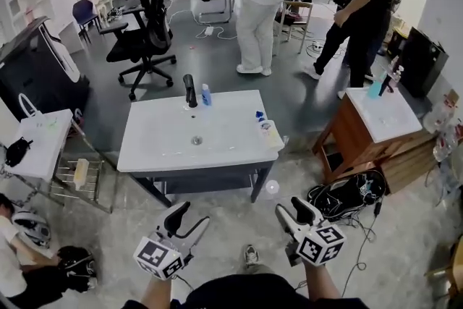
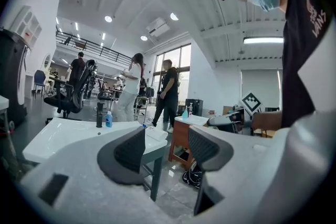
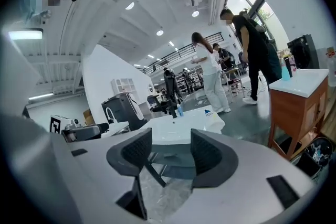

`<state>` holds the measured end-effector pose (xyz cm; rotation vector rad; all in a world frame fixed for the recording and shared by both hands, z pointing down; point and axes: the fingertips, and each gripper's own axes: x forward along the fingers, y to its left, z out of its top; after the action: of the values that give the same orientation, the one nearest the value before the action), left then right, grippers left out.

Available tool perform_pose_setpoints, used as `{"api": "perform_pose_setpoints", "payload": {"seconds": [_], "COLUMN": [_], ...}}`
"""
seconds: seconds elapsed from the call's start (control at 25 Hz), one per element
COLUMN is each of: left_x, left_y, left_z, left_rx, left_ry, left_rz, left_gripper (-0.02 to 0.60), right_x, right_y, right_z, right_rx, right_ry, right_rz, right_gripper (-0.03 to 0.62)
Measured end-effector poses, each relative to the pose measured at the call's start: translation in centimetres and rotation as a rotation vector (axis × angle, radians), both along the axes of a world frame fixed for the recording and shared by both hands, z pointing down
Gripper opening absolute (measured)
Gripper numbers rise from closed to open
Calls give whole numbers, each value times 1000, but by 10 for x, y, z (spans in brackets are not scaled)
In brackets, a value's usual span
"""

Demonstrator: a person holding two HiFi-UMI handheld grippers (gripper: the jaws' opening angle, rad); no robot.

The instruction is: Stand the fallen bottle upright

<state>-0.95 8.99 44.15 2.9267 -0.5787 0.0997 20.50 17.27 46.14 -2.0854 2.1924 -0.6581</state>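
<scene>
The fallen bottle (image 1: 268,129) is pale with a blue cap and lies on its side at the right edge of the white sink basin (image 1: 159,145). It also shows as the fallen bottle (image 3: 214,119) in the right gripper view and the fallen bottle (image 2: 156,133) in the left gripper view. My left gripper (image 1: 192,216) and right gripper (image 1: 291,209) hover in front of the basin, well short of it. In their own views the left gripper (image 2: 165,147) and right gripper (image 3: 170,149) are open with nothing between the jaws.
A black faucet (image 1: 189,91) and a small upright blue bottle (image 1: 206,95) stand at the basin's far edge. A wooden cabinet (image 1: 362,137) with a teal bottle (image 1: 374,89) is to the right, and a bag with cables (image 1: 347,195) lies on the floor. A rack (image 1: 43,145) stands on the left. People stand behind.
</scene>
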Motion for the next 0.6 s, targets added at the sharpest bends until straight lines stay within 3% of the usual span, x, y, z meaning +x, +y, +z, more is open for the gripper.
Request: {"api": "perform_pose_setpoints", "payload": {"seconds": [0.6], "left_x": [103], "left_y": [-47], "left_z": [5], "left_rx": [12], "left_ry": [-19], "left_rz": [-80], "left_gripper": [250], "right_x": [110], "right_y": [-68], "right_z": [16], "right_rx": [-35], "right_ry": [1], "right_rz": [-104], "right_gripper": [218]}}
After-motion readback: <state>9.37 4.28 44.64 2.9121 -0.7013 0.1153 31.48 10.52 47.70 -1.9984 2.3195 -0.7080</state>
